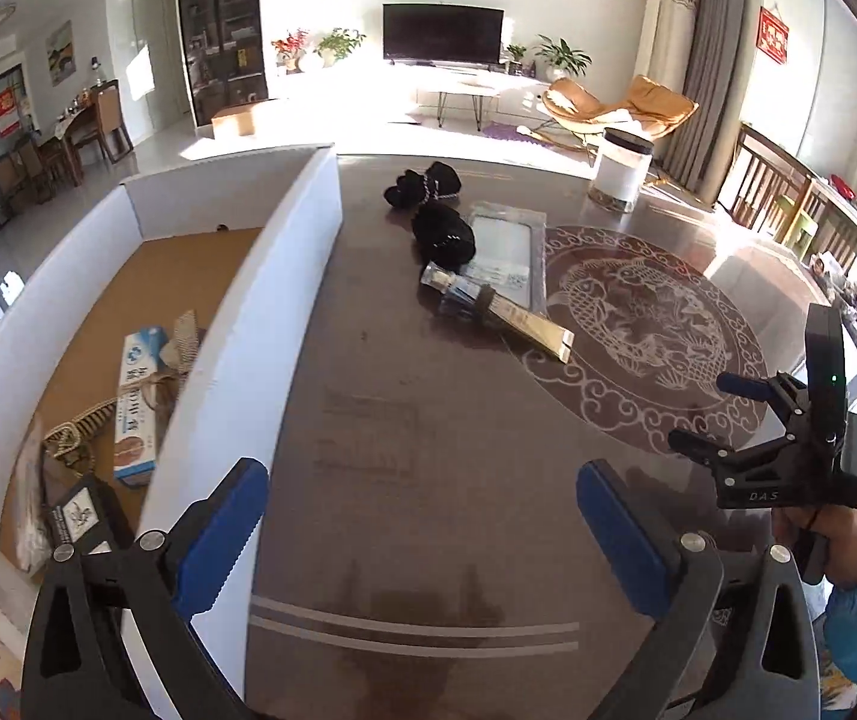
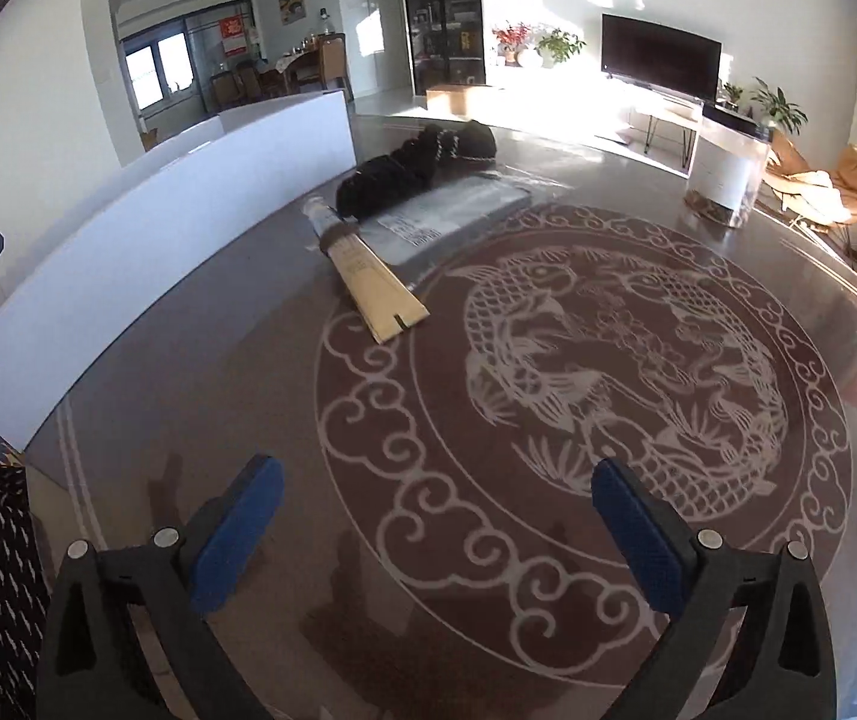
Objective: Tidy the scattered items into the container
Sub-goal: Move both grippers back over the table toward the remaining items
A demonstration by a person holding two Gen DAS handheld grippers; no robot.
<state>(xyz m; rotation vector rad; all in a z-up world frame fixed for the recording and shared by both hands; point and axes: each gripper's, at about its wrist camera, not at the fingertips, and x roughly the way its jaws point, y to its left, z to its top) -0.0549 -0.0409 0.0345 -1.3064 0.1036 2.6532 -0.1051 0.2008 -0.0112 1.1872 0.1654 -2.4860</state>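
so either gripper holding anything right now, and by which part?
Nothing held. Left gripper and right gripper are both open over bare table.

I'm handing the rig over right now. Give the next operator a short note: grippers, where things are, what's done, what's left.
Left gripper: open, empty, over the table beside the box.
Right gripper: open, empty, over the table's fish pattern.
Done: a toothpaste carton, a striped cord and a few small packets lie in the box.
Left on the table: two black bundles, a flat clear packet, a gold-sleeved packet.
The jar at the far edge may not belong to the job.
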